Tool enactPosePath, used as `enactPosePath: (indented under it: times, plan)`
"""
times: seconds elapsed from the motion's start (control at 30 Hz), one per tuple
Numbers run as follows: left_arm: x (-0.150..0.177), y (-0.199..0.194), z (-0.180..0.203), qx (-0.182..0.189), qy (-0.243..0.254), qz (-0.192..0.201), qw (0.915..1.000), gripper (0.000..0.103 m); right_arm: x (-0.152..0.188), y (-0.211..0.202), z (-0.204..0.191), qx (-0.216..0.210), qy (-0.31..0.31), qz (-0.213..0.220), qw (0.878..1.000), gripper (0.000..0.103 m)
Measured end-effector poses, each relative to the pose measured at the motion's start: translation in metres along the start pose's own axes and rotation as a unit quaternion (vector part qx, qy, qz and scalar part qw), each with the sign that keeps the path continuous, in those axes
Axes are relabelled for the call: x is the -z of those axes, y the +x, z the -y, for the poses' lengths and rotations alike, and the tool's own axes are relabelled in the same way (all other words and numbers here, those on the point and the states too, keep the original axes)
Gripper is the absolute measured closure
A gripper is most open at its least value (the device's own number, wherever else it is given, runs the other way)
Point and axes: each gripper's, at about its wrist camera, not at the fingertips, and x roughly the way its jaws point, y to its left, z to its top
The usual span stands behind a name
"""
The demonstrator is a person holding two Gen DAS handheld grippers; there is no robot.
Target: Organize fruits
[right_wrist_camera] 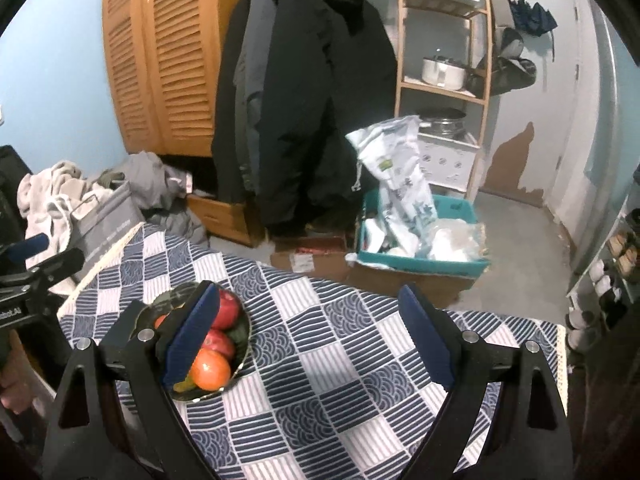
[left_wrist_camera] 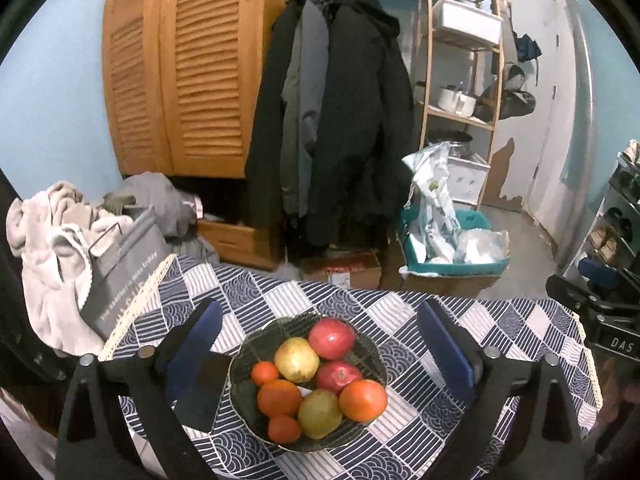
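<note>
Left wrist: fruit-filled bowl (left_wrist_camera: pixel 240 364)

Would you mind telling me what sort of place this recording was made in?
Most likely a small lived-in room at home: dark coats hang on a rail beside a louvred wooden wardrobe, and a fruit bowl sits on a cloth-covered table.

In the left wrist view, the left gripper (left_wrist_camera: pixel 320 344) fills the lower frame, jaws spread wide, nothing gripped. In the right wrist view, the right gripper (right_wrist_camera: pixel 312 336) likewise stands wide apart and empty, angled downward.
</note>
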Motion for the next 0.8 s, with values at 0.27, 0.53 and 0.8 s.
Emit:
enactPosePath:
  times: [0.27,0.53,0.8]
  plan:
    - [-0.007,-0.01,0.011,-0.002,0.003,0.015,0.9999,0.001,-0.002,-0.015,0.012,0.031,-0.003,0.024,0.999,0.014]
    - [-0.009,-0.012,0.015,-0.012,0.002,0.029,0.9995,0.001,0.0,-0.021,0.017,0.048,-0.005,0.041,0.998,0.014]
    - [-0.008,-0.01,0.02,-0.017,0.005,0.028,0.9995,0.001,-0.003,-0.022,0.019,0.053,-0.005,0.047,0.997,0.014]
